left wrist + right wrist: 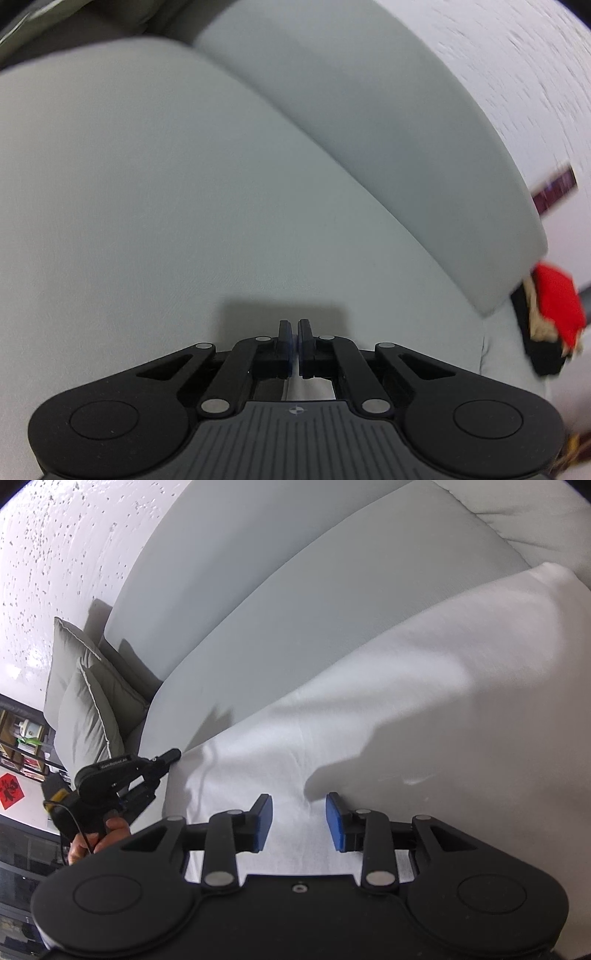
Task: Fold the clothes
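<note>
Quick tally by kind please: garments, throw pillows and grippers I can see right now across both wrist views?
White cloth garment spread on the pale grey sofa: 1
Grey piped throw pillows: 2
Black two-finger grippers, the left gripper and the right gripper: 2
Total: 5

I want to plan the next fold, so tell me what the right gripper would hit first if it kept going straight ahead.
Most likely the white garment spread on the sofa; the right gripper is open just above it, though depth is unclear.
</note>
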Motion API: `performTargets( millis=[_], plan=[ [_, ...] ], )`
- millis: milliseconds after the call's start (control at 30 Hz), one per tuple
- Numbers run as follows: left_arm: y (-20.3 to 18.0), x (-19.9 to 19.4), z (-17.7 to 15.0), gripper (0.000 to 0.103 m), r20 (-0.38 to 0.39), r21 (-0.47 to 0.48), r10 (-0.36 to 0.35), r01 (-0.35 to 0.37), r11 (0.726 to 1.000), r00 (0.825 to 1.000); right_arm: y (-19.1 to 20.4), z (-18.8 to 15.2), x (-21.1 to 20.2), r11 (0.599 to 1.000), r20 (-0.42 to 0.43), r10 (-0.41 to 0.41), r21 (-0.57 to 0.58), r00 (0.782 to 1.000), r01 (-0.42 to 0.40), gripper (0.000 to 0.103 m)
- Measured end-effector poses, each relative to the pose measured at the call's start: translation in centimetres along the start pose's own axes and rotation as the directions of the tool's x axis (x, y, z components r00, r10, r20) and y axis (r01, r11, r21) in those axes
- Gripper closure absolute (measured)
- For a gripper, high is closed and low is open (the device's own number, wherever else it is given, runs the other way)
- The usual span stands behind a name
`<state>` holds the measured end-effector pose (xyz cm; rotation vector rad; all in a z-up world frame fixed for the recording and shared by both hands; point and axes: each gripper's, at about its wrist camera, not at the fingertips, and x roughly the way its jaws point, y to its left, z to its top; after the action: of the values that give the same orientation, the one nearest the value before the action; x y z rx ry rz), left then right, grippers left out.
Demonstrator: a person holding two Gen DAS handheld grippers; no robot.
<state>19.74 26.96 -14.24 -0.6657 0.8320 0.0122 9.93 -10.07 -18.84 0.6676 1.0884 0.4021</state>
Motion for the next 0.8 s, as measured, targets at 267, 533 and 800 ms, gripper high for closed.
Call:
performTargets(
  millis=[267, 533, 800],
  plan=[
    [0.5, -6.1, -1.3, 0.09, 0.094, 0.005, 0.116, -0.117, 0.993, 0.989, 0.5, 0.4, -4.6, 0.994, 0.117, -0.066, -0.077, 0.991, 0.075, 0.045],
    [-6.3, -6.8, -6.0, 0.092, -0.025, 0.347, 0.055, -0.043, 0.937, 0.998, -6.5, 3.3, -9.8, 0.968, 0.356, -0.252, 0.108, 0.9, 0.228, 0.086],
    [-6.7, -2.8, -8.3, 0.098, 0.134, 0.425, 0.501, -0.506, 0.75, 0.855, -7.8, 6.9, -2.9, 0.996, 0.179, 0.051, 0.058, 0.982, -0.063, 0.083]
  ],
)
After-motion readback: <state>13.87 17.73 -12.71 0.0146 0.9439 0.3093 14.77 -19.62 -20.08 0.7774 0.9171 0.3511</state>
